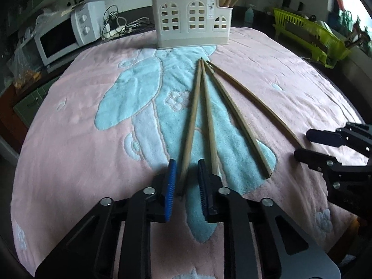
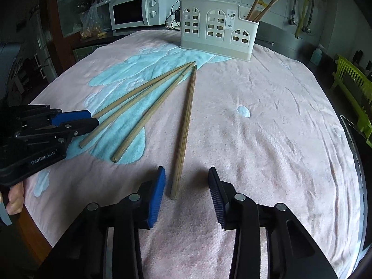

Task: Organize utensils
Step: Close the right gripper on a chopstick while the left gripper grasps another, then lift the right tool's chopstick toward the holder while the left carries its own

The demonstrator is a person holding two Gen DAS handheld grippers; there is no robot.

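Four wooden chopsticks fanned on a pink towel before a cream utensil holder.

The leftmost chopstick (image 1: 191, 125) lies between the parted jaws of the left gripper (image 1: 186, 186), not clamped. The rightmost chopstick (image 2: 184, 130) ends just beside the blue pad of the right gripper (image 2: 186, 195), whose jaws stand wide, holding nothing. The holder (image 2: 218, 28), at the far edge of the towel (image 2: 267, 127), contains upright chopsticks.

We see a pink towel (image 2: 267, 127) with a pale blue figure spread under everything. Behind it to the left stands a white microwave (image 2: 137, 9), beside a tangle of cables (image 1: 121, 24). On the right we find a green rack (image 1: 309, 37) and a bluish bottle (image 2: 316, 54).
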